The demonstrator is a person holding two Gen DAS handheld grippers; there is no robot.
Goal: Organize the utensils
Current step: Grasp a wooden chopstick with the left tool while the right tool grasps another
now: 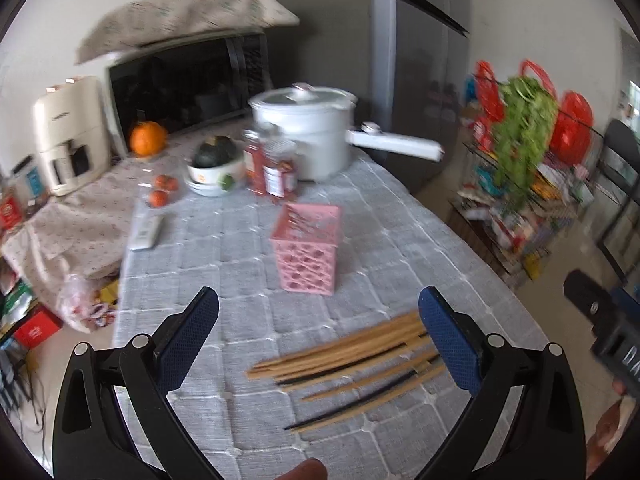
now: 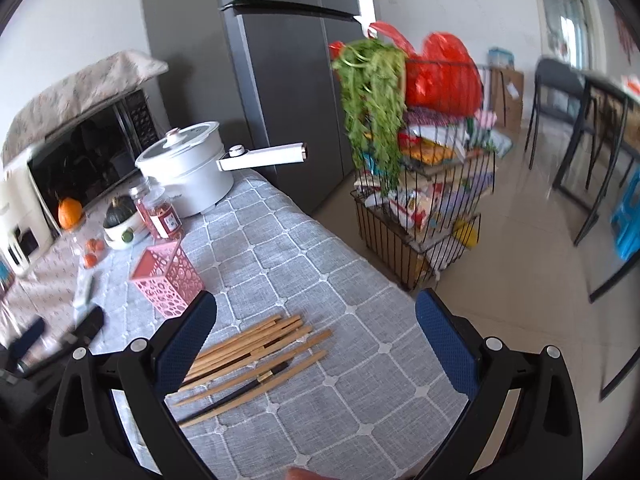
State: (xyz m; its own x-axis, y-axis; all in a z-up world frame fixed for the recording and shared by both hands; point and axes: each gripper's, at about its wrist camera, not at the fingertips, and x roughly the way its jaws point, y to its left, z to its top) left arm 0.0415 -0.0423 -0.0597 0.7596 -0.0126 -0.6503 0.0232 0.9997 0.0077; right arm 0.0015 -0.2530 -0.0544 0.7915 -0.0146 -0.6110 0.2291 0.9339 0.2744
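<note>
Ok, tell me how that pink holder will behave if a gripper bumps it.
The pink holder looks like thin perforated plastic and empty, so probably light. Standing tall and narrow, it may tip or slide on the tablecloth.

The left fingers [image 1: 448,344] cover the thick ends of the chopsticks [image 1: 344,356]. The right fingers [image 2: 184,344] cover their thin ends. The jars [image 1: 272,168] and the pot [image 1: 308,128] are blurry, so the labels cannot be read. The picture's edge cuts off the right gripper [image 1: 608,332].
</note>
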